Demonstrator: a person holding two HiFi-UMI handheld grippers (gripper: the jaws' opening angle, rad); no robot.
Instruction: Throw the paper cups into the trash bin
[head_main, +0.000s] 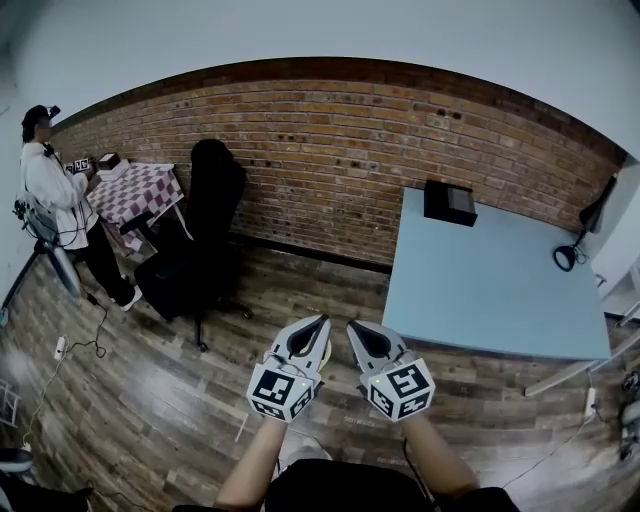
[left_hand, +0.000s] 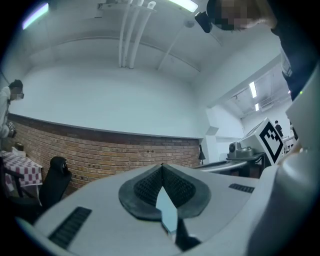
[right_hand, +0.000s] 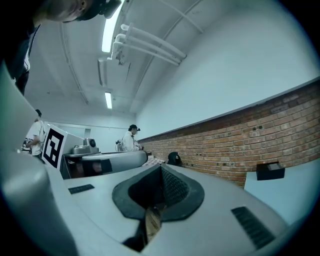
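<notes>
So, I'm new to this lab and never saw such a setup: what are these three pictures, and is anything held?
There is no robot: a person holds a hand tool in each hand. The wide picture comes from a camera on their head, looking down at the left tongs and right tongs above a wooden floor. The other two come from cameras riding on each tool, looking along its tongs. Both pairs are shut with nothing between them. The blue table bears a black box. No paper cups or bin show.
</notes>
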